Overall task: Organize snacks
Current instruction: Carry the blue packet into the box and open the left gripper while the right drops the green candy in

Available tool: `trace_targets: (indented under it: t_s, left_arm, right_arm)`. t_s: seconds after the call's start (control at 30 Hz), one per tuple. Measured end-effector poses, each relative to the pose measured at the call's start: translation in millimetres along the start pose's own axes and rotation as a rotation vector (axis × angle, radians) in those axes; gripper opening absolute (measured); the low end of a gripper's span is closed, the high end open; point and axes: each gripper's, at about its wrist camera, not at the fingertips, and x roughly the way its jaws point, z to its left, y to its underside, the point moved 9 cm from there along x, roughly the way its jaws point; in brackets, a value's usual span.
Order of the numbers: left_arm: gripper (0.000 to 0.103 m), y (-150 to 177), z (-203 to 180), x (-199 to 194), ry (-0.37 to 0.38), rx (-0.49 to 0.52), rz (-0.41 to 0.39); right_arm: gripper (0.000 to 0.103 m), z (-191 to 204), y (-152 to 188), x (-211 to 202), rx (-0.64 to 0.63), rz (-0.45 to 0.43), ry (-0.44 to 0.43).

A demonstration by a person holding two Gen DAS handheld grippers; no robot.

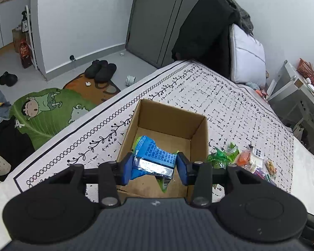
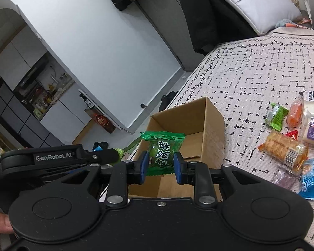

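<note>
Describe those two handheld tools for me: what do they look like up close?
Both look alike. The left tool and right tool each have two blue pads on black fingers, jointed black linkage arms with silver pivot pins, and two round black discs flanking a dark ribbed body. Seen in the right view, the left tool's side carries white "GenRobot.AI" lettering. No cables show.

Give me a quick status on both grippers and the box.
Left gripper shut on blue snack packet over cardboard box. Right gripper shut on green candy packet. Nothing blocking the box.
</note>
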Motion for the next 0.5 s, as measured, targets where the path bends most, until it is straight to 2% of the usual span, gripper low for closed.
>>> trace_targets:
  t_s: [0.1,0.2,0.33,0.4,0.5]
  left_arm:
    - [0.046,-1,0,9,-0.003,-0.006,0.009]
    - [0.055,-1,4,16,-0.026,-0.023,0.024]
    - [0.069,1,6,19,-0.033,-0.038,0.037]
    - [0.076,2,7,17,-0.046,-0.037,0.039]
    - [0.082,3,9,14,-0.061,-0.044,0.035]
  right_arm:
    - [0.026,-1,-1,6,0.010,0.004,-0.005]
    - [0.031,-5,-1,9,0.028,0.009,-0.003]
    - [0.050,-10,-2,9,0.054,0.011,0.006]
    - [0.051,-11,-3,7,0.065,0.012,0.016]
    - [0.058,-14,-4,3,0.076,0.012,0.043]
